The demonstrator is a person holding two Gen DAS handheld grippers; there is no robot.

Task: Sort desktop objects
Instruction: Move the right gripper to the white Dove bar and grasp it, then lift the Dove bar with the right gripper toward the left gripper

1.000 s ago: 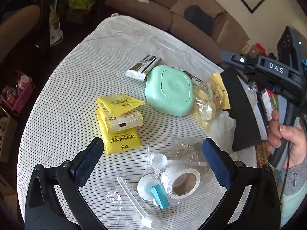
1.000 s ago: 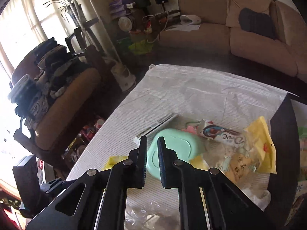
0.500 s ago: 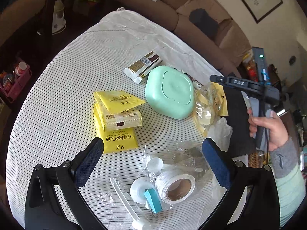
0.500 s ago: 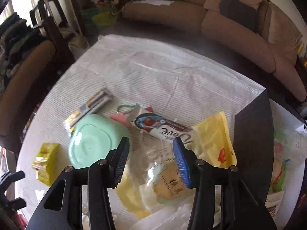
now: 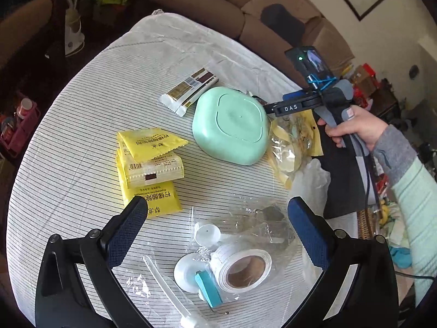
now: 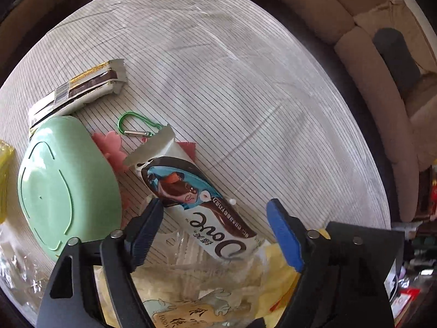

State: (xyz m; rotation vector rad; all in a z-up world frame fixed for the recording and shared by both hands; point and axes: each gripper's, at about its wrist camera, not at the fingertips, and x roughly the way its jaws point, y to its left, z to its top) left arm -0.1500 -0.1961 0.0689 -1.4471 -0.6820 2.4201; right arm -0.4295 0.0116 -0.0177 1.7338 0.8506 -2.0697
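My right gripper point(image 6: 215, 229) is open, its fingers on either side of a Dove chocolate bar point(image 6: 191, 194) lying on the striped tablecloth, without holding it. A mint green box point(image 6: 65, 191) sits to its left, also in the left wrist view point(image 5: 230, 125). My left gripper point(image 5: 215, 227) is open and empty above a roll of white tape point(image 5: 243, 269) inside a clear bag point(image 5: 262, 224). Yellow packets point(image 5: 150, 164) lie left of the box. The right gripper point(image 5: 289, 108) shows in the left wrist view beside the box.
A brown and white snack bar point(image 5: 191, 90) lies behind the box. A green carabiner point(image 6: 133, 125) and a pink piece point(image 6: 109, 147) lie by the chocolate. A yellow and clear snack bag point(image 5: 292, 145) and a black board point(image 5: 344, 180) are at the right. A sofa point(image 5: 218, 8) stands behind the table.
My right gripper has opened from shut, tilted downward and moved in over the Dove bar. The left gripper has stayed open over the tape roll and shifted slightly.
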